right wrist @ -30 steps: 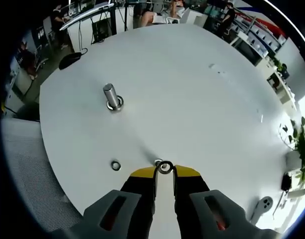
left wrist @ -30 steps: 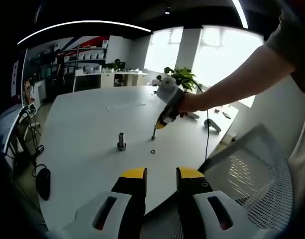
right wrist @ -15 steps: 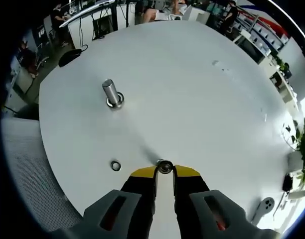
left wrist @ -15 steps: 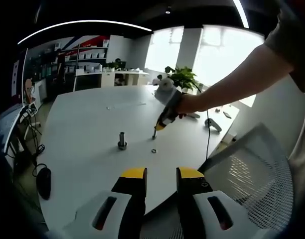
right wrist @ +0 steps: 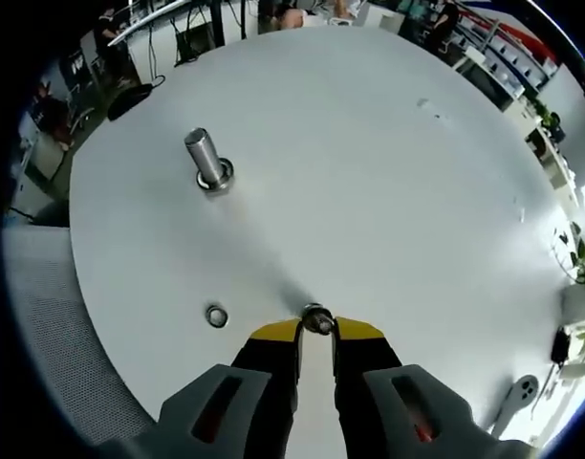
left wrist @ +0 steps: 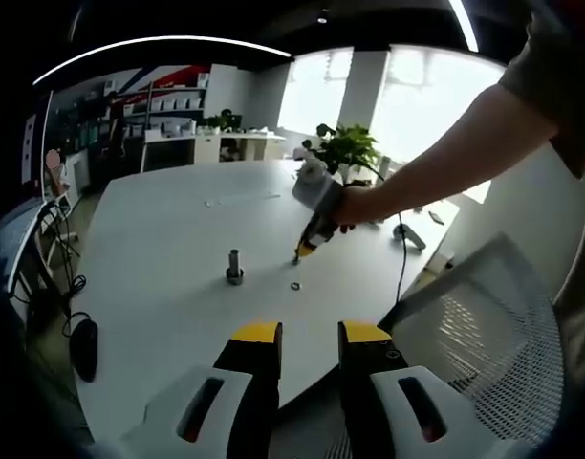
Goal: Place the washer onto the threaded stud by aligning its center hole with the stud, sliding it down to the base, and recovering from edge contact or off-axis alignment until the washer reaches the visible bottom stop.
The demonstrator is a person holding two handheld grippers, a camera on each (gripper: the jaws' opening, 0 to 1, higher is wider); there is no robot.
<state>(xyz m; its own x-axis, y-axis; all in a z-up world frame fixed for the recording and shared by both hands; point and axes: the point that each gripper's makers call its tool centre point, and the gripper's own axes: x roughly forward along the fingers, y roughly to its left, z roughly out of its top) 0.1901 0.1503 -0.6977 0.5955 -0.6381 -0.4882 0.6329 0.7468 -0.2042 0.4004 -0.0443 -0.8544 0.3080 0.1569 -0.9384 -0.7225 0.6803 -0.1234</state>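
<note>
Well, no words or labels can be read on anything from where I stand. The counter is big, white, smooth and round at the edge. On it stands the stud, a short shiny metal post that sits upright on a flat round metal base. In the left gripper view the stud looks small and far off across the counter. The right gripper has black fingers with yellow tips, and they are pinched almost shut on a washer, a little shiny metal ring with a hole in the middle. That washer is held right at the tips, well apart from the stud, and I cannot tell if it touches the counter. A second washer lies flat on the counter, near the yellow tips and to their side. In the left gripper view a person's hand holds the right gripper pointing down at the counter, with the second washer just beside its tip. The left gripper is low at the counter's edge, its black and yellow fingers a little way apart with nothing between them. A mesh chair is next to it, and a dark computer mouse lies near the counter's rim.
</note>
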